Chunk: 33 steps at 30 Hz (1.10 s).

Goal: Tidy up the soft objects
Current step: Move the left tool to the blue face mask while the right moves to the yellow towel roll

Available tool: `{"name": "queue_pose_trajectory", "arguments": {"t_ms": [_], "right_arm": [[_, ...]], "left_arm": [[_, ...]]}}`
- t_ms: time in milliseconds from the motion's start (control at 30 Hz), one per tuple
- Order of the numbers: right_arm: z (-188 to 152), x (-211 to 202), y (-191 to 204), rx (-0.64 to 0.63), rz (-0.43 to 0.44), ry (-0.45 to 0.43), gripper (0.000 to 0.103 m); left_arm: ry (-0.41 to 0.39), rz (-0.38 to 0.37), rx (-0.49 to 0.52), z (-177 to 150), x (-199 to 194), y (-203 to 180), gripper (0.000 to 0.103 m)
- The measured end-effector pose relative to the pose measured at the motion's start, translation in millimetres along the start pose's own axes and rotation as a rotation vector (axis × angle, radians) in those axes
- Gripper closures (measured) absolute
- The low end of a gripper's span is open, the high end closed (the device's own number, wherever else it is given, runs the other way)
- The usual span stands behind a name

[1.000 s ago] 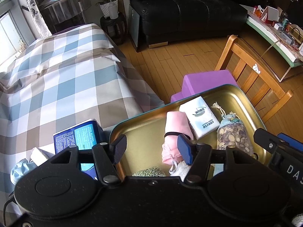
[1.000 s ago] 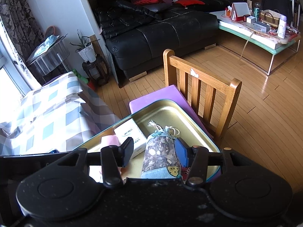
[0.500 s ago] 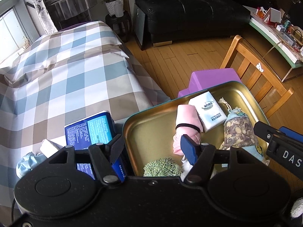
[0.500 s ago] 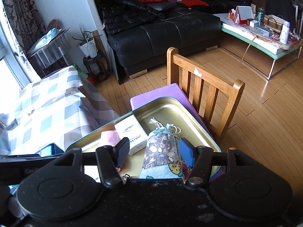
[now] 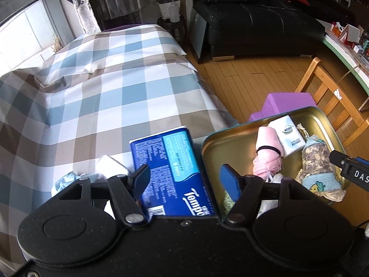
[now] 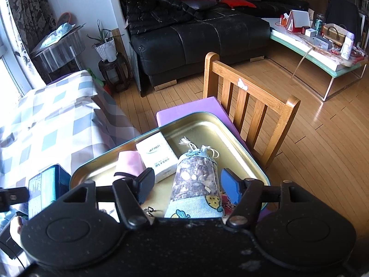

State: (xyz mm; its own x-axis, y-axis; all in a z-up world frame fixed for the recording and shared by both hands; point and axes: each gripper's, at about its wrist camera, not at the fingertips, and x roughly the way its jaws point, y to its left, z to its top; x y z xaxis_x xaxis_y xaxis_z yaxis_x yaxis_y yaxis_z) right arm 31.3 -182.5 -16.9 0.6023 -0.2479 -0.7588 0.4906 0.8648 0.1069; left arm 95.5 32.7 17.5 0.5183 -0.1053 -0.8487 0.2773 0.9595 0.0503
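A gold metal tray (image 5: 233, 143) (image 6: 207, 124) rests on a purple block. In it lie a rolled pink cloth (image 5: 267, 150) (image 6: 129, 164), a white tissue pack (image 5: 288, 133) (image 6: 156, 154), a sachet of dried petals (image 5: 317, 159) (image 6: 196, 175) and a green knitted piece (image 5: 228, 202). A blue Tempo tissue pack (image 5: 170, 168) (image 6: 42, 189) lies on the checked cloth beside the tray. My left gripper (image 5: 184, 180) is open above the blue pack. My right gripper (image 6: 186, 184) is open, its jaws either side of the sachet.
The checked cloth (image 5: 92, 87) covers the surface to the left, with a white packet (image 5: 110, 165) and a light blue item (image 5: 66, 181) on it. A wooden chair (image 6: 251, 106) stands right behind the tray. A black sofa (image 6: 196, 34) and a low table (image 6: 318, 48) are farther off.
My left gripper has swung left, from over the tray to over the blue tissue pack. My right gripper has stayed over the sachet, open throughout.
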Motion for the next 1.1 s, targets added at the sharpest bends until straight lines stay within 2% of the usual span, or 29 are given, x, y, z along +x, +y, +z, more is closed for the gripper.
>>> {"name": "queue_pose_trajectory", "arguments": {"t_ms": [233, 700, 1100], "right_arm": [[-6, 4, 10, -0.047, -0.015, 0.010, 0.035], [-25, -1, 42, -0.172, 0.048, -0.019, 0.027], [-56, -29, 86, -0.285, 0.255, -0.087, 0.023]], "left_arm": [[-0.001, 0.059, -0.069, -12, -11, 49, 0.039], [0.009, 0.124, -0.253, -42, -19, 144, 0.039], [0.052, 0.135, -0.384, -62, 2, 198, 0.039]]}}
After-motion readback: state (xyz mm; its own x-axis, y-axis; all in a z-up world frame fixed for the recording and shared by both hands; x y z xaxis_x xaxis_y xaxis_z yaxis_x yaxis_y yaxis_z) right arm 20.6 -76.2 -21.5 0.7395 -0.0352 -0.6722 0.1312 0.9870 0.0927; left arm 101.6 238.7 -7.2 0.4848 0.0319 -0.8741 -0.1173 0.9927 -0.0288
